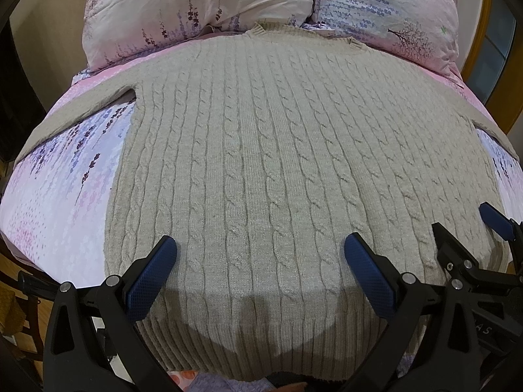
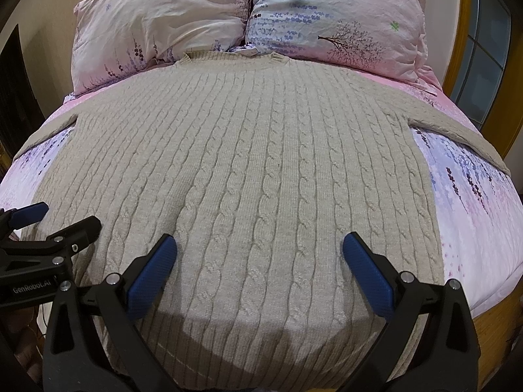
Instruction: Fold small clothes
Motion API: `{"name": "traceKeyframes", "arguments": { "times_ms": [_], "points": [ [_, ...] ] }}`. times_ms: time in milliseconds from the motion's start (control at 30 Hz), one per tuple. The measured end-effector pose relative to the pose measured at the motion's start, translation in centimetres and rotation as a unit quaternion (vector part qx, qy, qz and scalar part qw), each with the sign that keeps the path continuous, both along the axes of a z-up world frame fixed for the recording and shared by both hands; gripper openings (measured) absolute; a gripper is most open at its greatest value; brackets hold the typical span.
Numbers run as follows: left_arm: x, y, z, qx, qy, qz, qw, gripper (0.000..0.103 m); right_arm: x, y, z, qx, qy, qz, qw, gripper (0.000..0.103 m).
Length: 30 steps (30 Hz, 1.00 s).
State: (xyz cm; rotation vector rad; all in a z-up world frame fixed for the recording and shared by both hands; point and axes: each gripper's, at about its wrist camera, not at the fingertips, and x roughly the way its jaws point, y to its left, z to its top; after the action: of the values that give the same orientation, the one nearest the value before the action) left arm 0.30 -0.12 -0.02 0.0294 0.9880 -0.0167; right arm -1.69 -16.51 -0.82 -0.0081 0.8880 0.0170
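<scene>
A beige cable-knit sweater [image 1: 261, 150] lies flat on the bed, collar toward the pillows, sleeves spread out to both sides. It also fills the right wrist view [image 2: 248, 170]. My left gripper [image 1: 260, 248] is open and empty, hovering above the sweater's lower left part near the ribbed hem. My right gripper [image 2: 260, 248] is open and empty above the lower right part. The right gripper also shows at the right edge of the left wrist view [image 1: 464, 225], and the left gripper at the left edge of the right wrist view [image 2: 62, 217].
The bed sheet [image 1: 65, 176] is pink and lavender with a flower print. Two matching pillows [image 2: 163, 23] lean at the head. A wooden bed frame [image 2: 461, 49] runs along the right. The sleeves reach toward the bed's side edges.
</scene>
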Motion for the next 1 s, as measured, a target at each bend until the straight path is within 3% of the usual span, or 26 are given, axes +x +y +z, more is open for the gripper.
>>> {"name": "traceKeyframes", "arguments": {
  "times_ms": [367, 600, 700, 800, 867, 1000],
  "points": [
    [0.1, 0.1, -0.1, 0.001, 0.003, -0.002, 1.0, 0.102, 0.3, 0.1, -0.1, -0.003, 0.005, 0.008, 1.0, 0.101],
    [0.2, 0.0, 0.0, 0.004, 0.0, -0.011, 0.9999, 0.102, 0.5, -0.4, -0.1, 0.004, -0.001, 0.046, 0.999, 0.101],
    [0.6, 0.1, 0.1, 0.002, -0.004, -0.022, 0.9998, 0.102, 0.9, -1.9, 0.5, 0.041, -0.006, 0.052, 0.998, 0.101],
    [1.2, 0.2, 0.6, 0.002, -0.02, -0.025, 0.9995, 0.102, 2.2, -5.6, 1.8, 0.106, -0.015, 0.014, 0.994, 0.101],
    [1.8, 0.3, 1.1, 0.001, -0.033, -0.027, 0.9991, 0.102, 3.5, -10.3, 3.1, 0.154, -0.032, -0.042, 0.987, 0.1],
    [3.4, 0.7, 1.8, -0.026, -0.046, -0.042, 0.9977, 0.102, 5.2, -19.8, 4.5, 0.204, -0.059, -0.165, 0.963, 0.087]
  ]
}}
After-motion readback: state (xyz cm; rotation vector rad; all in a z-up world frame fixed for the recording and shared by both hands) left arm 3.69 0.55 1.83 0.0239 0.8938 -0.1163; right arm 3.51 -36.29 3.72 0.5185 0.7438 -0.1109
